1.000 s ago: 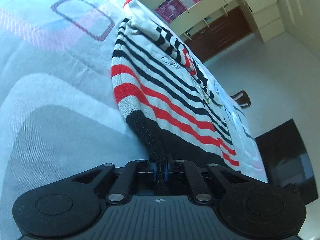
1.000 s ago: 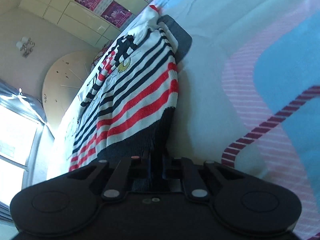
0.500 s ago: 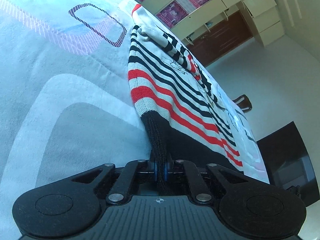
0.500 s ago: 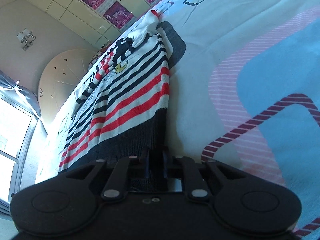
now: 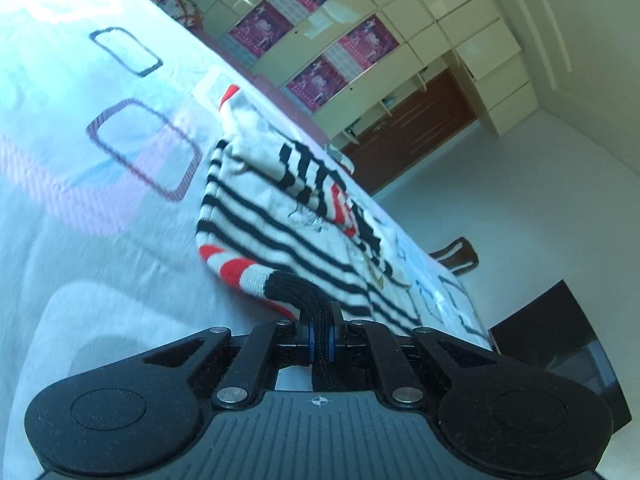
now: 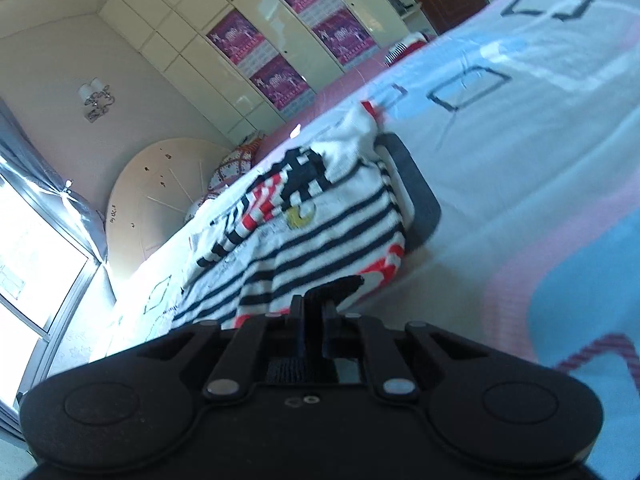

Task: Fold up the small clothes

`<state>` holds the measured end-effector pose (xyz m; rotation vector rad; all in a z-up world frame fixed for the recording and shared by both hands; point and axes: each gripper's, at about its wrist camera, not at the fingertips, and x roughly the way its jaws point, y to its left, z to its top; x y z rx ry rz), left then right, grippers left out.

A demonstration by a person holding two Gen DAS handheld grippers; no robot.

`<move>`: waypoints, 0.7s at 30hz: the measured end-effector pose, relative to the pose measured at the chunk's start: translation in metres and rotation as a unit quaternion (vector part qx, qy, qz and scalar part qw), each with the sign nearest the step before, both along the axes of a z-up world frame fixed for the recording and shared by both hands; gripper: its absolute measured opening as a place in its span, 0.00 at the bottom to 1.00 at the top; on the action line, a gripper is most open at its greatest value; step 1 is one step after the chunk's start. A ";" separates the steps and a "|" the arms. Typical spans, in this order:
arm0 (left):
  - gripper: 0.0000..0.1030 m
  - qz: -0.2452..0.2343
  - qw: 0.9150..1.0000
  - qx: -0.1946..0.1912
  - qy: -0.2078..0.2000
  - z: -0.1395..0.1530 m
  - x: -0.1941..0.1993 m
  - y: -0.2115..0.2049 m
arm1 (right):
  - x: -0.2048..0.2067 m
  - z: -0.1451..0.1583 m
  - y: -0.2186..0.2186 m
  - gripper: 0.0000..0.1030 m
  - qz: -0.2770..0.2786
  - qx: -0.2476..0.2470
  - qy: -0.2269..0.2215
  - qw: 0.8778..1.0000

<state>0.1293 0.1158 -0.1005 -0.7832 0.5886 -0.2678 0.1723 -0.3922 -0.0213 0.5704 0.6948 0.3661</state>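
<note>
Left gripper [image 5: 320, 338]: pinched tight on the black ribbed hem [image 5: 298, 290] at the lower centre of the left wrist frame; the knit fills the narrow gap between the fingers.
Right gripper [image 6: 314, 320]: likewise clamped on the other corner of the black hem [image 6: 340, 286], lower centre of the right wrist frame.
Sweater [image 5: 280, 208]: a small striped knit, black, white and red, on the patterned bedspread [image 5: 80, 208]; it runs away from both grippers towards the upper middle of each frame.
Long axis: hem nearest the grippers, collar end [image 6: 360, 128] farthest, pointing towards the wardrobe wall [image 5: 360, 32].
Fold state: the hem edge curls up and over the red stripes [image 5: 228, 264], so the near end looks lifted while the far part lies flat.
Nearer hand: neither; each holds its own corner at about equal reach.
Coming move, as a judgement: carry both corners forward along that axis and lay the hem near the collar, keeping the two sides level.
</note>
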 end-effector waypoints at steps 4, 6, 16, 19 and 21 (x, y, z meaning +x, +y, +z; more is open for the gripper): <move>0.05 0.014 1.000 0.000 -0.027 0.023 0.038 0.008 | 0.037 0.030 0.007 0.08 0.014 -0.022 -0.038 0.999; 0.05 0.018 0.999 0.004 -0.035 0.032 0.059 0.011 | 0.060 0.039 0.009 0.08 0.022 -0.023 -0.050 0.998; 0.05 0.031 0.997 0.033 -0.057 0.054 0.211 0.018 | 0.220 0.044 0.011 0.08 0.042 0.024 -0.062 0.997; 0.05 0.039 0.997 0.044 -0.046 0.047 0.251 0.021 | 0.270 0.033 0.015 0.08 0.054 0.031 -0.054 0.997; 0.05 0.045 0.997 0.045 -0.037 0.040 0.276 0.024 | 0.299 0.022 0.018 0.08 0.060 0.037 -0.044 0.997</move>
